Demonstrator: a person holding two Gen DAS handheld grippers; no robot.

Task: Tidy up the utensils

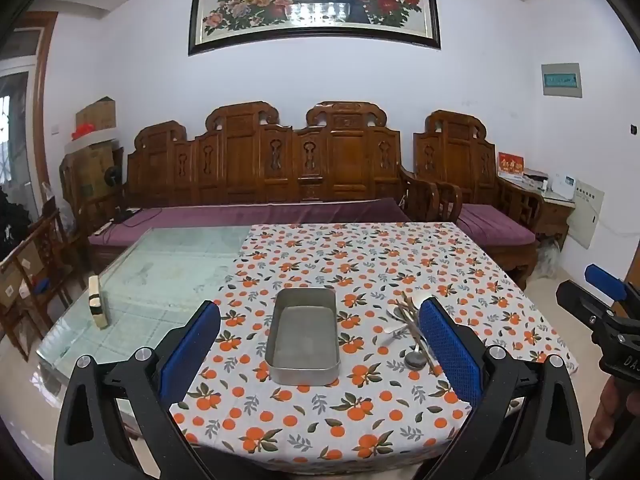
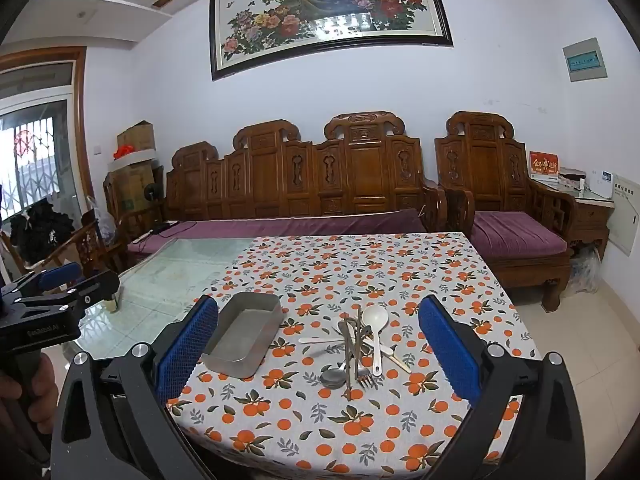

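Utensils (image 2: pixel 358 350): crossed pile on the orange-print tablecloth (image 2: pixel 320 420), just right of the empty metal tray (image 2: pixel 244 336).
Handling: likely light, stiff, slippery; the white spoon (image 2: pixel 376 322) lies on top, best pinched across its handle.
Left gripper (image 1: pixel 316 348): jaws wide, empty.
Right gripper (image 2: pixel 318 350): jaws wide, empty.

One metal tray (image 2: pixel 243 332), one white spoon (image 2: pixel 375 322), one fork (image 2: pixel 365 376)
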